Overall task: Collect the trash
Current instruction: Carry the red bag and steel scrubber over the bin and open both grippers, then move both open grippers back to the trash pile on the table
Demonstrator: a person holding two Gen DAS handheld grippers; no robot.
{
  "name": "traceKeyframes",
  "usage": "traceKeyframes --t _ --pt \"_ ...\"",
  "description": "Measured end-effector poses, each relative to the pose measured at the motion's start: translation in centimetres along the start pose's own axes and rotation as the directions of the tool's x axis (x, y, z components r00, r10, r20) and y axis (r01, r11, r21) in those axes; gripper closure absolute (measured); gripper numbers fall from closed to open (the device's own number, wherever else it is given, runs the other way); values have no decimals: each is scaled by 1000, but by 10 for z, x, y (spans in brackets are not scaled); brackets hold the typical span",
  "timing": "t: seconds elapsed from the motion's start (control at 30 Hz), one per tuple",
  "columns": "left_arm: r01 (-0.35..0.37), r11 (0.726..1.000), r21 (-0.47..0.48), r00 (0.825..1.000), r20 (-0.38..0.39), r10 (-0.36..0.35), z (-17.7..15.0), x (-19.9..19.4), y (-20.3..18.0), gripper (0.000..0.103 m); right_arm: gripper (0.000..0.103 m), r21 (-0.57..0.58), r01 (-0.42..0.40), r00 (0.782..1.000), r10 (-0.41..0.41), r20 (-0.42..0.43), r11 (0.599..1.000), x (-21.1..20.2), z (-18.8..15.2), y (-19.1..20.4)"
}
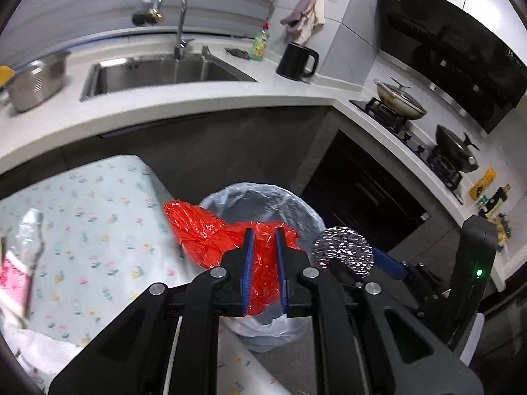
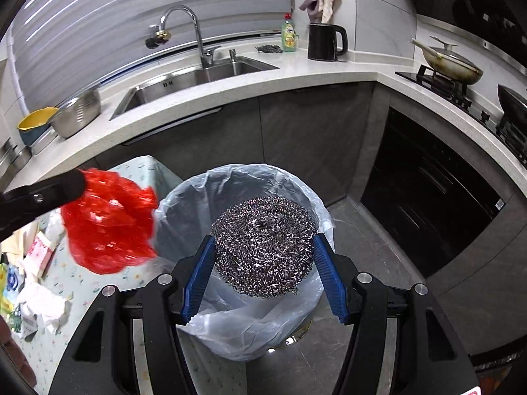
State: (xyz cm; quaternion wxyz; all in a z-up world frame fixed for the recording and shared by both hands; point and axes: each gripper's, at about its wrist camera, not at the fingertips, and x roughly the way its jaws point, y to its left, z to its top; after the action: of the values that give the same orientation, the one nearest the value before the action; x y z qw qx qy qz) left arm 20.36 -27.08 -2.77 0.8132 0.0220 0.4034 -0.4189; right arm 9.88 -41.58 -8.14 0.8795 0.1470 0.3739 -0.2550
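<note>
My left gripper (image 1: 264,235) is shut on a crumpled red plastic bag (image 1: 201,230) and holds it over the left rim of the trash bin (image 1: 263,194), which is lined with a clear bag. My right gripper (image 2: 263,247) is shut on a steel wool scourer (image 2: 263,243) and holds it above the bin's opening (image 2: 210,197). The red bag (image 2: 108,227) shows at the left in the right wrist view, and the scourer (image 1: 342,247) at the right in the left wrist view.
A table with a floral cloth (image 1: 98,217) stands left of the bin with more wrappers and paper (image 2: 39,283) on it. Behind are the counter with a sink (image 1: 164,72), a metal colander (image 1: 36,82), a black kettle (image 1: 296,61) and a stove with pans (image 1: 402,102).
</note>
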Motion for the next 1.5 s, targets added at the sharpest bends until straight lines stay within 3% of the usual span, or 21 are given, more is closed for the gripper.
traceKeyframes --t 0.1,0.23,0.53,0.77,0.97,1.2,1.5 --pt "-3 1000 -10 1000 -23 2 4 15 5 78 44 3 3 1000 -3 -12 1000 9 0 -2" --pt "6 1000 -24 1000 -16 -6 5 20 12 53 44 2 9 1000 -9 -21 1000 16 -2 1" --pt "-50 997 -55 999 18 51 1 2 33 47 40 0 -5 1000 5 -13 1000 19 6 12" --pt "-126 989 -78 989 74 132 -7 -31 48 32 36 -10 -16 1000 16 15 1000 8 13 26" --pt "-196 976 -98 968 137 208 -14 -69 58 22 32 -34 -40 998 41 53 999 -15 18 43" --pt "-264 955 -132 941 180 286 -30 -116 72 21 29 -106 -84 992 94 89 991 -55 14 80" --pt "-396 903 -164 883 201 424 -67 -180 100 14 27 -218 -174 977 196 84 960 -100 -12 147"
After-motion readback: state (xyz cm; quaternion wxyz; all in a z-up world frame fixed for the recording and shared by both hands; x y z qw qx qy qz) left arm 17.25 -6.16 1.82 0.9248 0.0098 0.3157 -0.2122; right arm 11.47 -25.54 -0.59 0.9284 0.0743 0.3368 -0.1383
